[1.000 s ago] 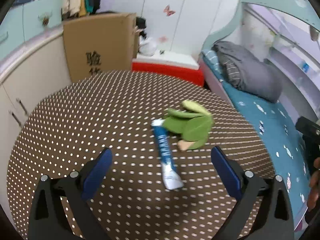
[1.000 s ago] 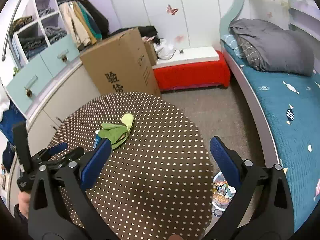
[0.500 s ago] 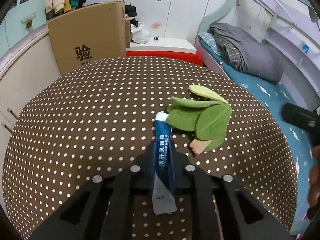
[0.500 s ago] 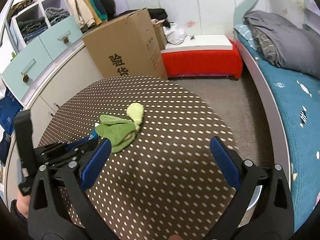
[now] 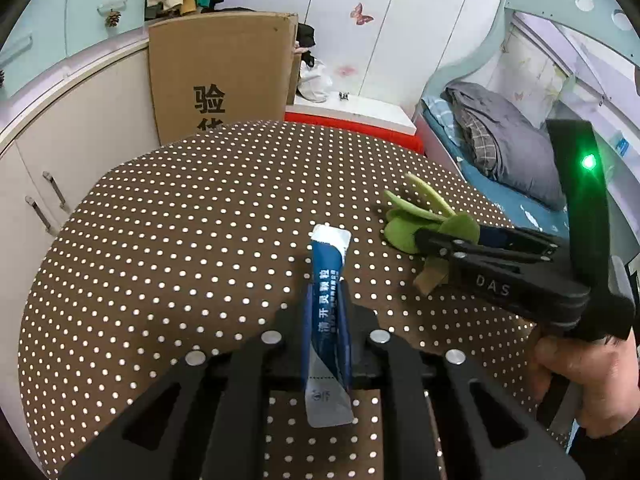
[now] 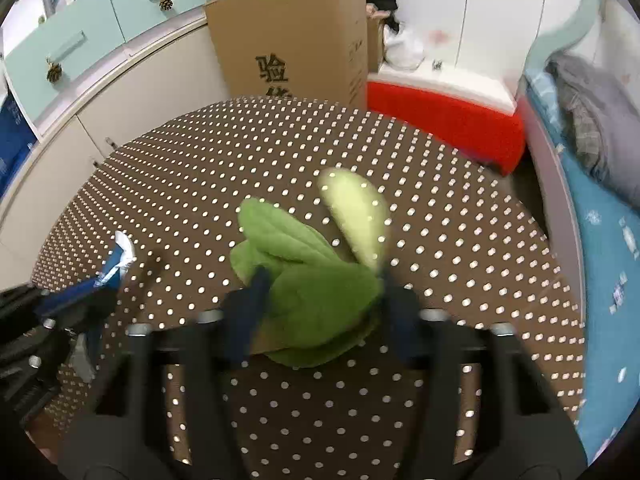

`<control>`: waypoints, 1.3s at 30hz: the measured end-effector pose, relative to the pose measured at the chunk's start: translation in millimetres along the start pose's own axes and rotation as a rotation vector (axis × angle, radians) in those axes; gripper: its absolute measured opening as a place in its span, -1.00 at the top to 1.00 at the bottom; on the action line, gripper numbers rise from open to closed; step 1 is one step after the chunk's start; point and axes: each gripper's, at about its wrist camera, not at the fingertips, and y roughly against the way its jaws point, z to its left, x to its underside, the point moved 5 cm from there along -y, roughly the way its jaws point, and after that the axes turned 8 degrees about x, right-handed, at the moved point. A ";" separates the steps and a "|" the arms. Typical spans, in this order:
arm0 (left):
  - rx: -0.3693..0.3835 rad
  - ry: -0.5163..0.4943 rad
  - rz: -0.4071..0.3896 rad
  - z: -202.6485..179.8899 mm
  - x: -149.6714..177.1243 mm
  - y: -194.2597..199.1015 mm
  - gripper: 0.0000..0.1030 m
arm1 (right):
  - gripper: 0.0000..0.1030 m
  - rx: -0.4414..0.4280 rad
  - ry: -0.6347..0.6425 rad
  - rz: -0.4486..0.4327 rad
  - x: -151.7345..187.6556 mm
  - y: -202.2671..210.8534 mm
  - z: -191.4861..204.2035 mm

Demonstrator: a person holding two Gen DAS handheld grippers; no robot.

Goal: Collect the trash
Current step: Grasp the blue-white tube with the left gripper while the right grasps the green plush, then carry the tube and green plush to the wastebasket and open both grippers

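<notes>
A blue and silver sachet (image 5: 326, 300) sticks out from between the fingers of my left gripper (image 5: 325, 312), which is shut on it just above the round dotted table (image 5: 180, 240). The sachet also shows at the left of the right wrist view (image 6: 114, 264). A bunch of green fabric leaves (image 6: 316, 280) lies on the table, and my right gripper (image 6: 320, 304) is closed around its near part. In the left wrist view the right gripper (image 5: 436, 242) reaches in from the right onto the leaves (image 5: 424, 220).
A tall cardboard box (image 5: 220, 76) stands behind the table beside white cabinets (image 5: 72, 128). A red and white bench (image 6: 444, 108) is at the back. A bed with a grey blanket (image 5: 504, 140) runs along the right.
My left gripper closed on the sachet and lifted it a little. My right gripper came in from the right and closed on the green leaves.
</notes>
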 end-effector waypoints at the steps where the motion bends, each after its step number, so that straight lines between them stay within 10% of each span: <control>1: 0.001 0.002 -0.004 -1.4 0.0 2.8 0.78 | 0.50 -0.034 -0.011 0.003 1.1 3.4 -0.1; 25: 0.164 -0.241 -0.196 -180.8 -52.0 80.3 0.77 | 0.52 -0.002 -0.249 -0.407 44.7 250.0 -170.5; 39: 0.306 -0.405 -0.143 -320.7 -41.7 53.4 0.77 | 0.49 0.165 -0.508 -0.430 115.2 284.3 -299.6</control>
